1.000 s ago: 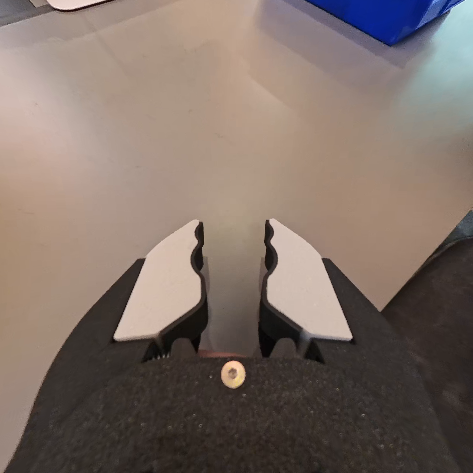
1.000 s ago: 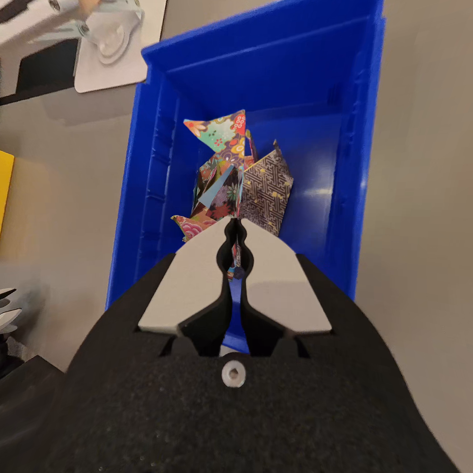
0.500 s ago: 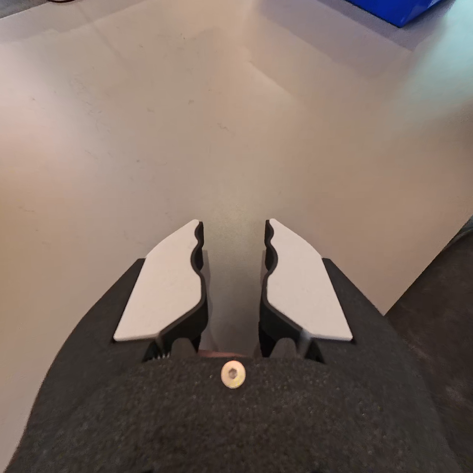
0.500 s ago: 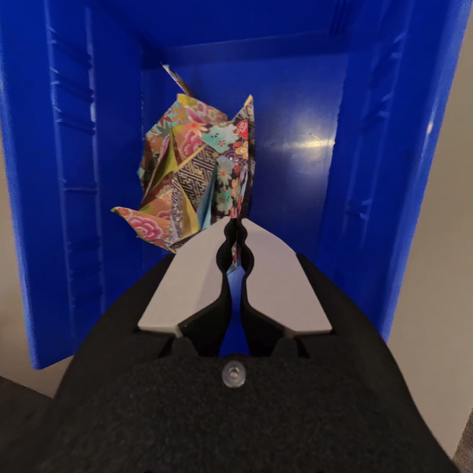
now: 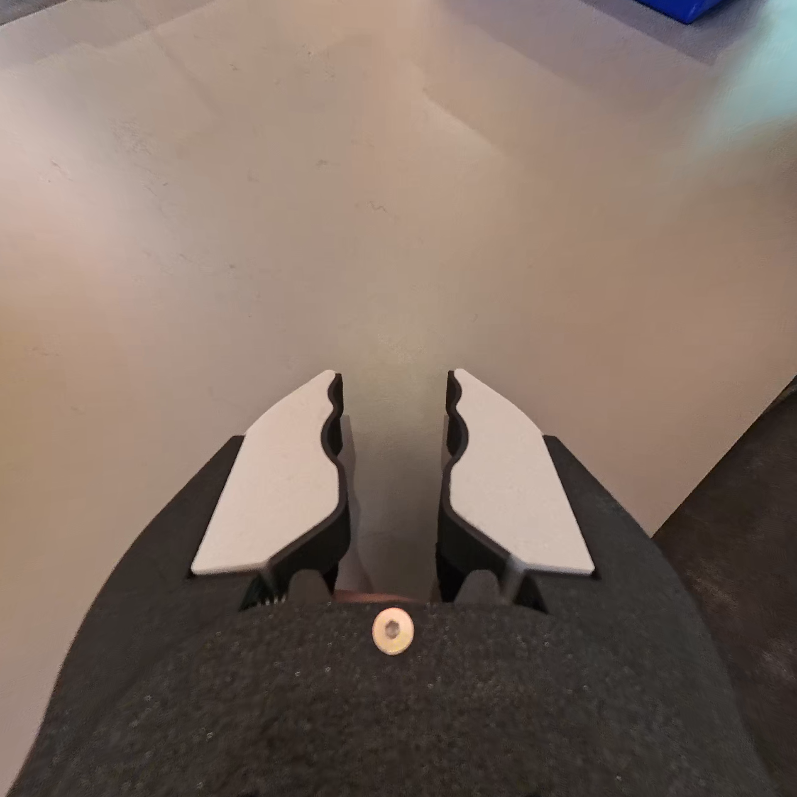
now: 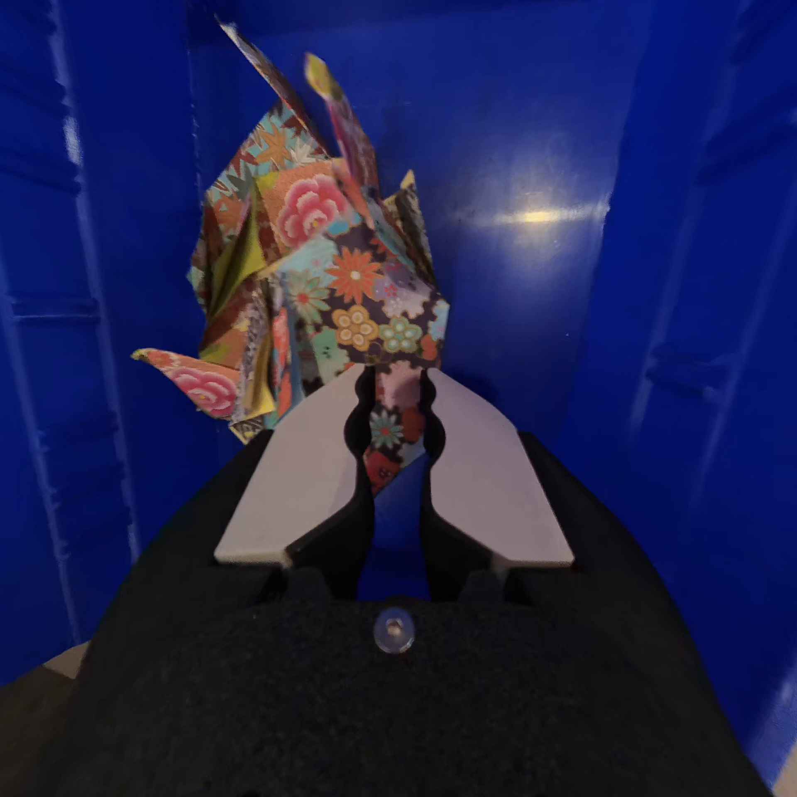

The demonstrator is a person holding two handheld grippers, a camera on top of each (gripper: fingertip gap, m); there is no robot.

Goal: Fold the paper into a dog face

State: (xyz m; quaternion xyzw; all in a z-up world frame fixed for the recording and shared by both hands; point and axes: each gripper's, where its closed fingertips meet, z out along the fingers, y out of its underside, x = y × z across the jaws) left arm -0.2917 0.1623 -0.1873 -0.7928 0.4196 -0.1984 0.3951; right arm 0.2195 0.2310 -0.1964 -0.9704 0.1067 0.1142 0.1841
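My right gripper (image 6: 396, 375) is inside a blue bin (image 6: 673, 258), with its jaws a little apart. A folded dark floral paper (image 6: 371, 302) lies face-on at the fingertips, and one corner of it shows in the gap between them. It rests against a pile of other folded patterned papers (image 6: 276, 233) in the bin. My left gripper (image 5: 394, 375) is open and empty over the bare beige table (image 5: 302, 215).
The bin walls stand close on both sides of my right gripper. A corner of the blue bin (image 5: 698, 8) shows at the far right in the left wrist view. The table edge and dark floor (image 5: 742, 496) are at the right.
My right gripper has gone deeper into the bin and its jaws have parted; the floral paper, held edge-on before, now lies flat against the pile. My left gripper has drifted slightly away from the bin.
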